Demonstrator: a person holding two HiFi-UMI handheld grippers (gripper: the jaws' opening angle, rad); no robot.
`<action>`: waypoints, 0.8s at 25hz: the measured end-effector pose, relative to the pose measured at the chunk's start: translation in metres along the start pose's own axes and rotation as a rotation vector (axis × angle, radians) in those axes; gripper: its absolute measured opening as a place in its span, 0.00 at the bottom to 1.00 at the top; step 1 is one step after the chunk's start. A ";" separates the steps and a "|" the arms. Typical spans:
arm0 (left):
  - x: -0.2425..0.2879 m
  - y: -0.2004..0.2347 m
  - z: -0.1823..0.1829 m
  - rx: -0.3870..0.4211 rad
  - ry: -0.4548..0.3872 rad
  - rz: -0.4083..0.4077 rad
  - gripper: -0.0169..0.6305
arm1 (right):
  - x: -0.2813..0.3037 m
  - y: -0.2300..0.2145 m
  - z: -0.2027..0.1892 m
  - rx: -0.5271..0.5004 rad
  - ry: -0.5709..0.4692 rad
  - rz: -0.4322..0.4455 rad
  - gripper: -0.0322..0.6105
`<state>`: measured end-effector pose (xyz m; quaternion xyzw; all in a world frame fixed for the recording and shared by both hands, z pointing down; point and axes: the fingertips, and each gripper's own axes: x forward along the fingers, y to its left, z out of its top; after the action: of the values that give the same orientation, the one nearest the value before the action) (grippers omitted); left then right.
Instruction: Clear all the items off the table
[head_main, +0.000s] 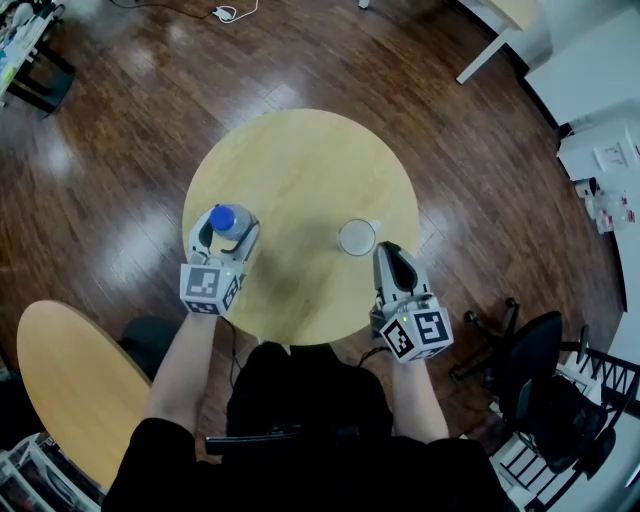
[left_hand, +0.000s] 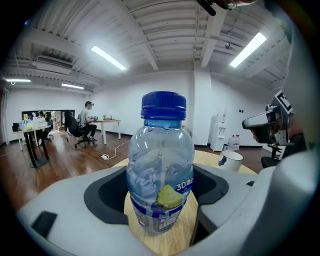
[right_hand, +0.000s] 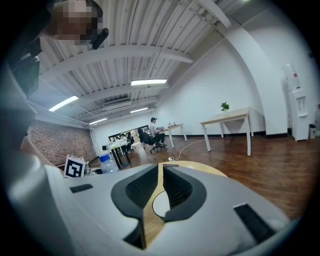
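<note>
Seen from above, a round wooden table (head_main: 300, 150) sits at the centre of a dark, glossy plank floor (head_main: 120, 150). Two things remain on it. At its left edge stands a clear bottle (head_main: 226, 219) with a blue cap, and the left gripper (head_main: 228, 228) has its jaws closed against both sides of it. Right of centre is a white cup (head_main: 357, 237). Just below it is the right gripper (head_main: 386, 252), with its jaws pressed together on nothing. A second wooden top (head_main: 70, 380) fills the lower left, a black chair (head_main: 540, 370) the lower right, and a white desk (head_main: 500, 20) the upper right.
</note>
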<state>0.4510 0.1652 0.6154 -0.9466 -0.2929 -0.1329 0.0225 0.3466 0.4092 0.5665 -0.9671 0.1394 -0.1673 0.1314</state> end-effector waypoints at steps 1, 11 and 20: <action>0.000 -0.001 0.000 0.000 -0.004 -0.002 0.59 | 0.000 0.001 0.001 -0.012 0.001 0.002 0.10; -0.005 -0.009 -0.002 -0.061 -0.009 -0.003 0.66 | -0.006 0.015 0.008 -0.094 -0.002 0.020 0.10; -0.041 0.004 0.053 -0.021 -0.156 0.025 0.66 | -0.008 0.035 0.024 -0.139 -0.074 0.078 0.10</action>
<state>0.4339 0.1458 0.5540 -0.9578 -0.2806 -0.0614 -0.0087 0.3405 0.3842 0.5320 -0.9732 0.1835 -0.1163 0.0754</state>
